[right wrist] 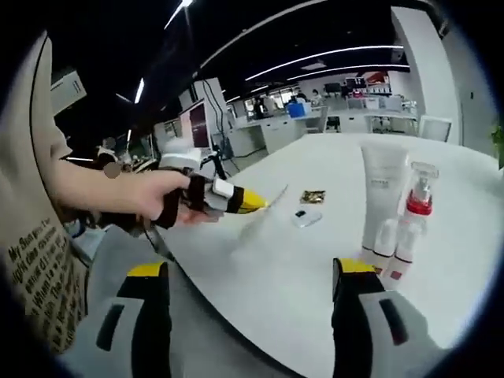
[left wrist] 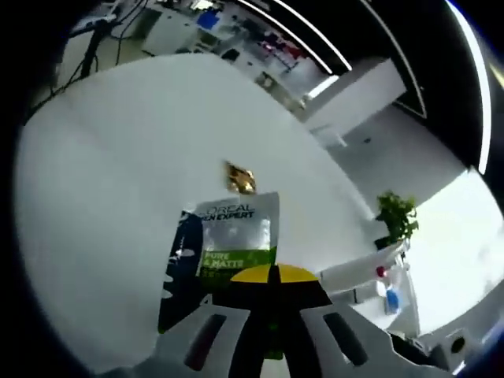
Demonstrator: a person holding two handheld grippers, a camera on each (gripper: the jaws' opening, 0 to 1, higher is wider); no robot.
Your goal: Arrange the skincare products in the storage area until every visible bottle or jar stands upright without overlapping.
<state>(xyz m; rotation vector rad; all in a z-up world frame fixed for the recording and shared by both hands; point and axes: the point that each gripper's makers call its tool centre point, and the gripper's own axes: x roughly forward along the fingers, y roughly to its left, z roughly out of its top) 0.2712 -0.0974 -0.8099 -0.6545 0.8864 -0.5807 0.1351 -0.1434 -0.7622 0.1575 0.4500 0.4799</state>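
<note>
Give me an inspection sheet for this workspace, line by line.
Surface: white table, mostly bare.
Job's things: green-and-white sachet in the left gripper; white tube, pump bottle and small bottle stand upright, close together; whether they touch is unclear.
Clutter: gold wrapper and small white item on the table.
Grippers: left shut on the sachet; right gripper open, empty.
Cables: dark cables by a stand behind the table.
Surroundings: open office, desks, potted plant, ceiling strip lights.

Beige T-shirt [right wrist: 31, 236] with dark printed lettering (partly legible), white tools [right wrist: 256, 315] with yellow-tipped black jaws
</note>
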